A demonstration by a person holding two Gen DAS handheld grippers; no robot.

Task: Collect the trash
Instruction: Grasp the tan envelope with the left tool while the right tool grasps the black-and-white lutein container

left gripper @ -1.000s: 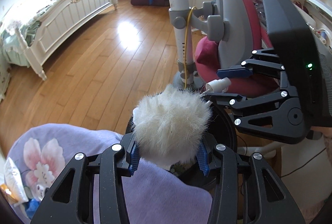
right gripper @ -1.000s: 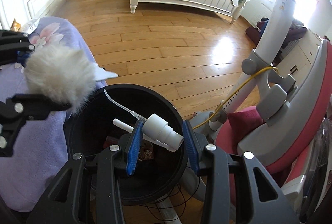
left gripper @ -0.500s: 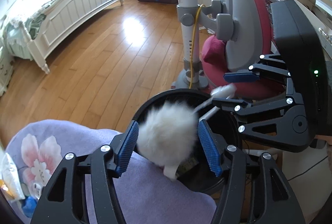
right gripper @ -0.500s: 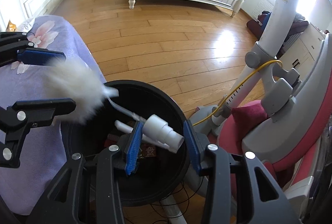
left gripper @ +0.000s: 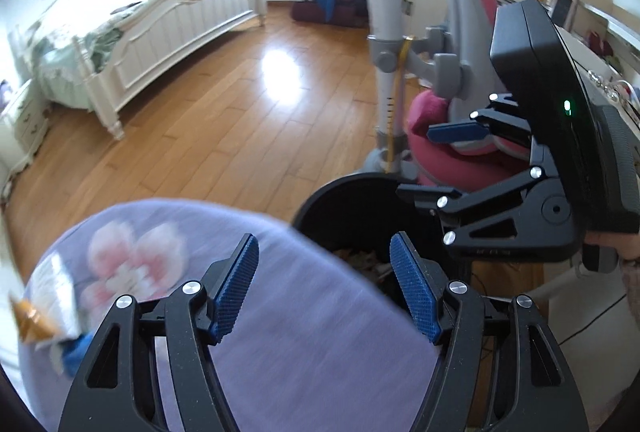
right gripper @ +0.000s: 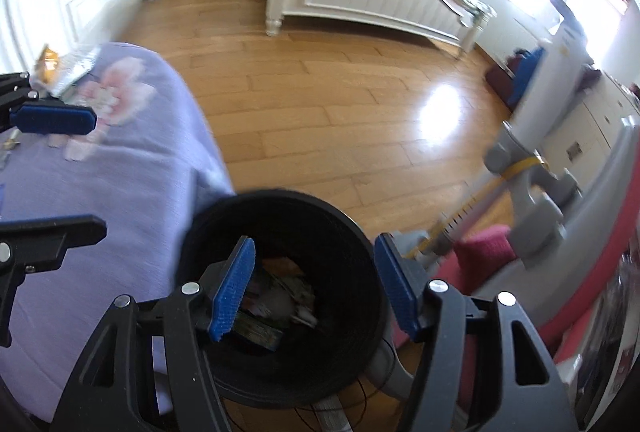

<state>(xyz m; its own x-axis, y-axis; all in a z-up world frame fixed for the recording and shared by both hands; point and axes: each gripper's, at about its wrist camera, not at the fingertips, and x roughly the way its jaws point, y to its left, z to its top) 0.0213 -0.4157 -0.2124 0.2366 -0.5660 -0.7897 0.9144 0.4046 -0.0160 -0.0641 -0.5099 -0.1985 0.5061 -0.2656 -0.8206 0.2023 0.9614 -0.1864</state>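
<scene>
Both tongs, left gripper (left gripper: 324, 288) and right gripper (right gripper: 312, 288), spread empty above the round black plastic bin (right gripper: 356, 232), near right, positioned for dropping trash.

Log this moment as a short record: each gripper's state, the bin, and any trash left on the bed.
left gripper: jaws open, empty, above the purple blanket beside the bin
right gripper: jaws open, empty, over the bin mouth
bin: black, round, upright on the floor against the bed edge, trash inside
trash left: a crinkled wrapper on the blanket's far corner
floor: wood planks
</scene>
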